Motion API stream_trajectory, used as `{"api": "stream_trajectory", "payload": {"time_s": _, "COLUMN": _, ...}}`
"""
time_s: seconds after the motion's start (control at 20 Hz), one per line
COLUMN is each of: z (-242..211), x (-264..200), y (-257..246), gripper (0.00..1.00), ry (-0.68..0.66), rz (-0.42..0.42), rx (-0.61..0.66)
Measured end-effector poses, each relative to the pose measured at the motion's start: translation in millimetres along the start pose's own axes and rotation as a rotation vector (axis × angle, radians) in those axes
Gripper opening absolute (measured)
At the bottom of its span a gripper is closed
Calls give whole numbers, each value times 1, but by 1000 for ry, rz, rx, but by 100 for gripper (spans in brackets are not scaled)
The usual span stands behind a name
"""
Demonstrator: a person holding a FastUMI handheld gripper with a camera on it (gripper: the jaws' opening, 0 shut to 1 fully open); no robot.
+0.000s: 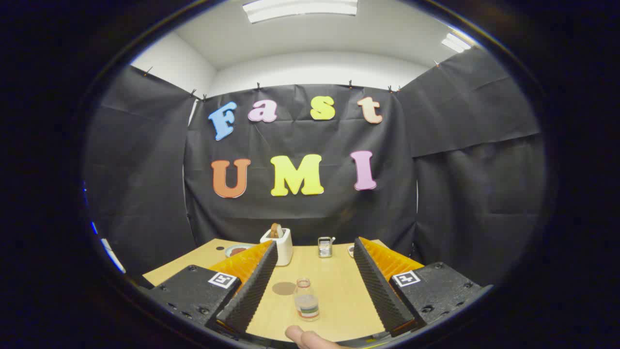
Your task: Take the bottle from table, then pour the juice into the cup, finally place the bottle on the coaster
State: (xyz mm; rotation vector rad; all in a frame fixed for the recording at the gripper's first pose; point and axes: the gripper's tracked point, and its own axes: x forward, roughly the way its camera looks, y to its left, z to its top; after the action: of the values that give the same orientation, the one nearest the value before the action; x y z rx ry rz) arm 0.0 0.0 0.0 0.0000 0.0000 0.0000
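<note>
Gripper view, opening stage of the pouring task. The bottle (306, 300), small, clear, uncapped and upright, stands on the wooden tabletop (334, 286) close to its near edge, between the two fingers of the tool (310, 278) but touching neither. A flat round brown coaster (284, 288) lies just beside the bottle toward the tabletop's left side. Along the far edge stand a white cup (281, 245) with something brownish in it, a small metal container (325, 246) and, near the far left corner, a shallow dish (236, 250). A fingertip (305, 337) of the person holding the tool shows at the near edge.

Risks, as judged from this position: the bottle is open and light-looking, so a finger that arrives off-centre could nudge it over and spill the juice across the tabletop; a closure too high, on the narrow neck, may let it slip or swing when lifted. The carry to the cup runs the tabletop's whole depth, so tilting early would waste liquid. The coaster sits close enough that a sweeping finger might shift it.

Tool state: released, the fingers spread wide with clear space on both sides of the bottle; it holds nothing and touches nothing.
</note>
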Motion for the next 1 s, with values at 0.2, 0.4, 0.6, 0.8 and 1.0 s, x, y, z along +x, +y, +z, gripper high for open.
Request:
{"api": "stream_trajectory", "payload": {"time_s": 0.2, "z": 5, "x": -8, "y": 10, "gripper": 100, "ry": 6, "rz": -1, "rx": -33}}
{"api": "stream_trajectory", "payload": {"time_s": 0.4, "z": 9, "x": -13, "y": 18, "gripper": 100, "ry": 5, "rz": -1, "rx": -27}}
{"api": "stream_trajectory", "payload": {"time_s": 0.6, "z": 13, "x": -19, "y": 25, "gripper": 100, "ry": -4, "rz": 7, "rx": -34}}
{"api": "stream_trajectory", "payload": {"time_s": 0.8, "z": 18, "x": -24, "y": 27, "gripper": 100, "ry": -17, "rz": 9, "rx": -49}}
{"api": "stream_trajectory", "payload": {"time_s": 1.0, "z": 18, "x": -26, "y": 27, "gripper": 100, "ry": -31, "rz": 12, "rx": -41}}
